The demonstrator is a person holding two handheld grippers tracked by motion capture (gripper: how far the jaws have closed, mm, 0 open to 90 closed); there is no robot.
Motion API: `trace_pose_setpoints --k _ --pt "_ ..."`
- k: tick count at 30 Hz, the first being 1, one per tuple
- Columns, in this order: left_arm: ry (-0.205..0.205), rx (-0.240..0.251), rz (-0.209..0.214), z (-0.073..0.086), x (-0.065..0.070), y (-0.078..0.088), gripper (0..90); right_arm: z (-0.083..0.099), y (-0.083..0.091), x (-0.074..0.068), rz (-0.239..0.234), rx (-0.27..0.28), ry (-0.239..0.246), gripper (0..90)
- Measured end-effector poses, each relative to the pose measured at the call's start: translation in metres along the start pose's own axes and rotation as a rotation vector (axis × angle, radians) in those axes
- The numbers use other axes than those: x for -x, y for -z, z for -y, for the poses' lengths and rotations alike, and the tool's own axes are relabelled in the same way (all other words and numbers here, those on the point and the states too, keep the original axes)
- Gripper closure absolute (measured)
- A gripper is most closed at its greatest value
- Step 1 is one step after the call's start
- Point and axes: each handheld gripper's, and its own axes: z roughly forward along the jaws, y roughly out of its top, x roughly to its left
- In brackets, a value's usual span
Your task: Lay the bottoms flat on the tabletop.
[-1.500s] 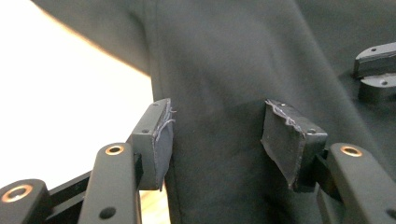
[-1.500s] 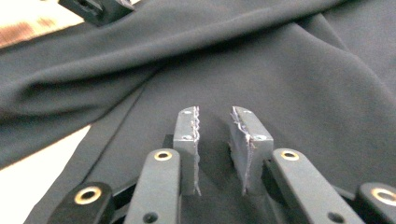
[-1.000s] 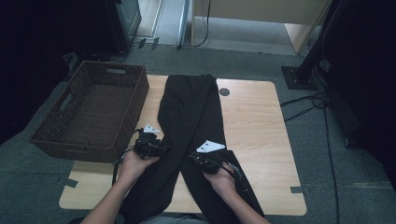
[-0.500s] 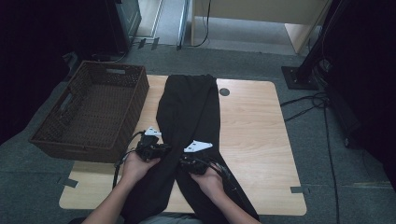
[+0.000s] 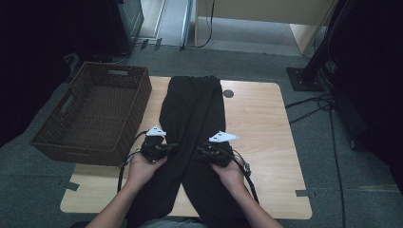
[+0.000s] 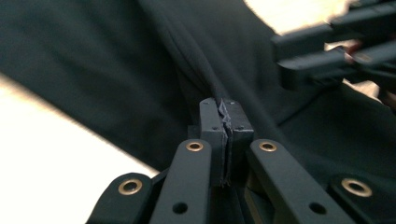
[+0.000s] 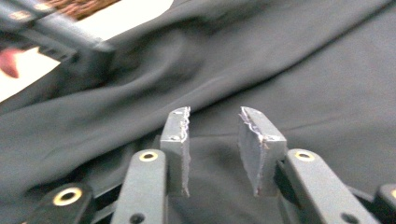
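A pair of black trousers (image 5: 190,114) lies lengthwise down the middle of the wooden table (image 5: 261,123), its legs running off the near edge. My left gripper (image 5: 174,147) points right at the left leg's inner edge. In the left gripper view it (image 6: 226,111) is shut on a raised fold of the black cloth (image 6: 196,60). My right gripper (image 5: 197,151) faces it from the right. Its jaws (image 7: 214,125) have just been opening and stand apart over the trousers (image 7: 303,70), with nothing between the pads.
A dark brown wicker basket (image 5: 95,111) stands on the table's left side, close to my left hand. A small round dark hole (image 5: 228,93) sits in the table beyond the trousers. Bare wood lies to the right. Cables (image 5: 328,123) run over the grey carpet.
My right gripper went left toward the left gripper, then drew back right and lifted a little. The left gripper has stayed at nearly the same spot on the trousers.
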Motion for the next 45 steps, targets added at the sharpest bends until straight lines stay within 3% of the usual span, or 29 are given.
trace_pose_setpoints --k 4,12,15,19,25,26,28,30,34,37,40,45 --pt "-0.054 -0.025 0.028 -0.009 0.017 -0.011 89.2 -0.008 0.003 0.017 0.069 0.008 -0.004 60.5" --pt "-0.084 -0.009 0.092 -0.034 0.046 -0.032 89.2 -0.006 0.023 0.06 0.17 0.01 -0.085 60.0" --pt "-0.104 0.012 0.115 -0.045 0.06 -0.037 89.2 0.002 0.027 0.069 0.16 -0.018 -0.112 62.3" --pt "-0.109 -0.001 0.112 -0.05 0.064 -0.045 88.9 0.014 0.031 0.062 0.151 -0.034 -0.084 63.2" --pt "-0.081 -0.075 0.079 -0.045 0.056 -0.07 88.0 0.021 0.034 0.062 0.165 -0.05 -0.064 64.0" --pt "-0.078 -0.077 0.076 -0.044 0.055 -0.072 80.5 0.02 0.034 0.066 0.166 -0.041 -0.081 64.4" --pt "-0.075 -0.101 0.08 -0.041 0.051 -0.072 76.6 0.019 0.034 0.067 0.163 -0.035 -0.089 64.4" --pt "-0.089 -0.098 0.065 -0.041 0.048 -0.067 69.6 0.017 0.031 0.069 0.162 -0.041 -0.088 64.4" --pt "-0.066 -0.05 0.053 -0.044 0.034 -0.049 64.2 0.024 0.018 0.068 0.154 -0.073 -0.077 65.4" --pt "-0.032 -0.029 0.003 -0.045 0.012 -0.035 64.2 0.025 0.018 0.066 0.144 -0.063 -0.092 62.5" --pt "-0.007 -0.03 -0.05 -0.043 -0.004 -0.03 65.2 0.026 0.017 0.064 0.157 -0.066 -0.062 62.8" --pt "0.013 -0.048 -0.118 -0.035 -0.026 -0.033 64.3 0.018 0.015 0.063 0.152 -0.054 -0.078 62.6"
